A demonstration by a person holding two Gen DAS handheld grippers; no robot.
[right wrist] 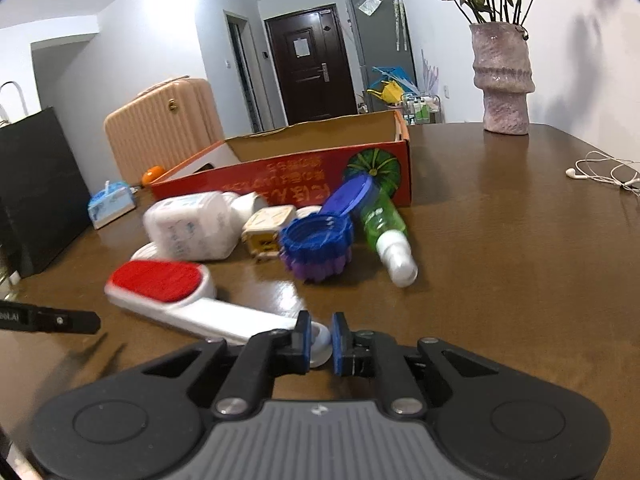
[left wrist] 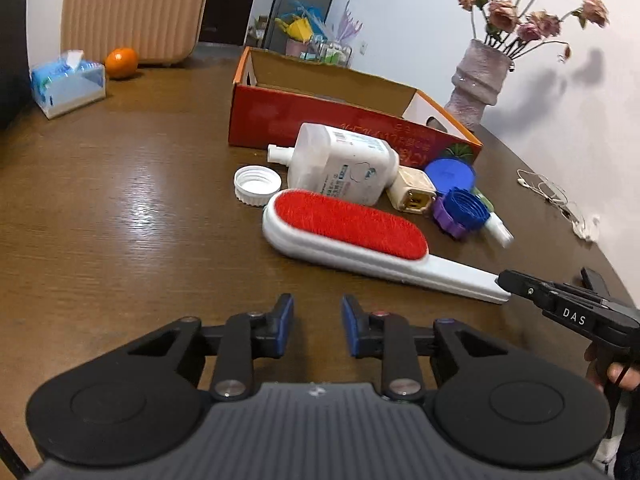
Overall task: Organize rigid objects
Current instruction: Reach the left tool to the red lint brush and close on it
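Note:
A white lint brush (left wrist: 344, 228) with a red pad lies on the brown table (left wrist: 120, 200), handle toward the right. My right gripper (right wrist: 320, 340) is shut on the tip of that handle; in the left wrist view it (left wrist: 506, 282) comes in from the right edge. My left gripper (left wrist: 317, 320) hovers over bare table in front of the brush, its jaws a narrow gap apart with nothing between them. Behind the brush lie a white bottle (left wrist: 344, 164), a white cap (left wrist: 256, 184), a beige plug cube (left wrist: 412, 192), blue and purple caps (left wrist: 464, 210) and a green spray bottle (right wrist: 380, 216).
An open red cardboard box (left wrist: 320, 120) stands behind the pile. A vase (left wrist: 476, 80) of flowers and white earphones (left wrist: 560, 200) are to the right. A tissue box (left wrist: 68, 84), an orange (left wrist: 121, 63) and a pink suitcase (left wrist: 132, 8) sit at the far left.

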